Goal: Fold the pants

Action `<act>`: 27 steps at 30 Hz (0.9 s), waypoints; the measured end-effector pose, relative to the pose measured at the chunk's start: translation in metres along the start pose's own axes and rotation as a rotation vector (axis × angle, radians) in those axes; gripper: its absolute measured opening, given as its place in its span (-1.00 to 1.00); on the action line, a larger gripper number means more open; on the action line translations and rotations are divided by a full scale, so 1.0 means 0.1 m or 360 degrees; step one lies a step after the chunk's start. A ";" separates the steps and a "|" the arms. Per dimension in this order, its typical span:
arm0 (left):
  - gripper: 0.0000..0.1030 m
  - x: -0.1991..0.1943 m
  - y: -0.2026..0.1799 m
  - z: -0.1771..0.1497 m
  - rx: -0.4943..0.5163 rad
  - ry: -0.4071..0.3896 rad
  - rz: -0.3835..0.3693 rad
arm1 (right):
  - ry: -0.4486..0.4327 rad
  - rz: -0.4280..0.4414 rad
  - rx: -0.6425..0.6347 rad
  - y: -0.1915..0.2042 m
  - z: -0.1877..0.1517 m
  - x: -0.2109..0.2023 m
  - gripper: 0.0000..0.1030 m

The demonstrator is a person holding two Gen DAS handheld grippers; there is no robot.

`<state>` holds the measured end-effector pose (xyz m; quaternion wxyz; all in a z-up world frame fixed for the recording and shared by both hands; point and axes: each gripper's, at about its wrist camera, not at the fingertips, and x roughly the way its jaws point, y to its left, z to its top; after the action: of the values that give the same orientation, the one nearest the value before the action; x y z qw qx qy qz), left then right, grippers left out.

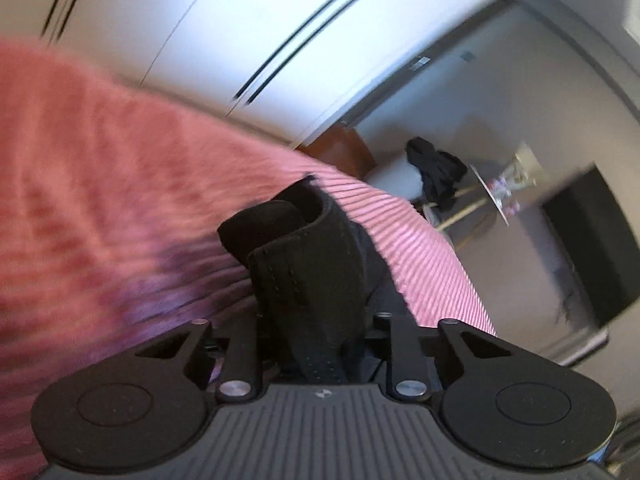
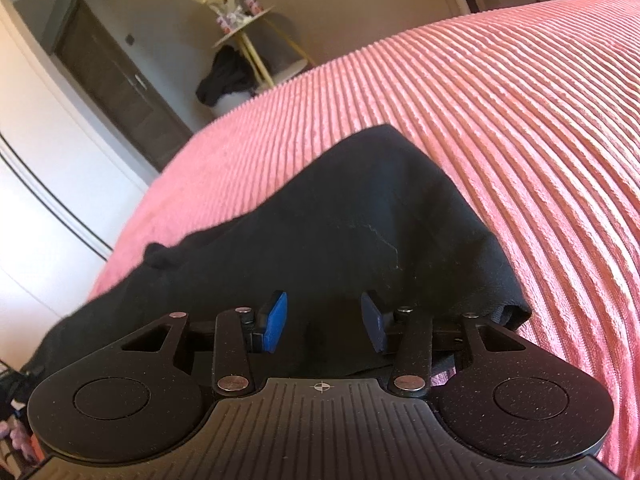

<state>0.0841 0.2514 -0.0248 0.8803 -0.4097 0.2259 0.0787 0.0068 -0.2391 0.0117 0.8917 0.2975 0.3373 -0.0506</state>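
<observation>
Pants (image 2: 320, 220) pinched in left tongs (image 1: 316, 308), beneath parted right tongs (image 2: 326, 326).

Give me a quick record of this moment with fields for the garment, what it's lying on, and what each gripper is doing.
garment: black pants, lying rumpled
surface: pink ribbed bedspread
left gripper: shut on a bunched fold of the pants' black fabric, view blurred
right gripper: open, blue pads apart just above the pants, gripping nothing
background: small side table and a dark door
</observation>
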 end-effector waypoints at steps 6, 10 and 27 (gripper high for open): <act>-0.61 -0.35 -0.59 -0.12 0.0319 -0.0047 0.0010 | -0.0018 0.0032 0.0049 -0.01 -0.03 -0.10 -0.08; -0.61 -0.49 -0.88 -0.17 0.0399 -0.0064 0.0008 | -0.0006 0.0078 0.0065 0.01 -0.06 -0.16 -0.07; -0.59 -0.82 -2.51 -1.39 0.1247 -0.0001 -0.0246 | 0.0008 0.0179 0.0209 -0.05 -0.14 -0.26 -0.07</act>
<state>0.0470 -0.0136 0.1072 0.9733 -0.0587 0.2070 -0.0799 -0.0228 -0.2381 0.0174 0.8708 0.3740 0.3182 -0.0219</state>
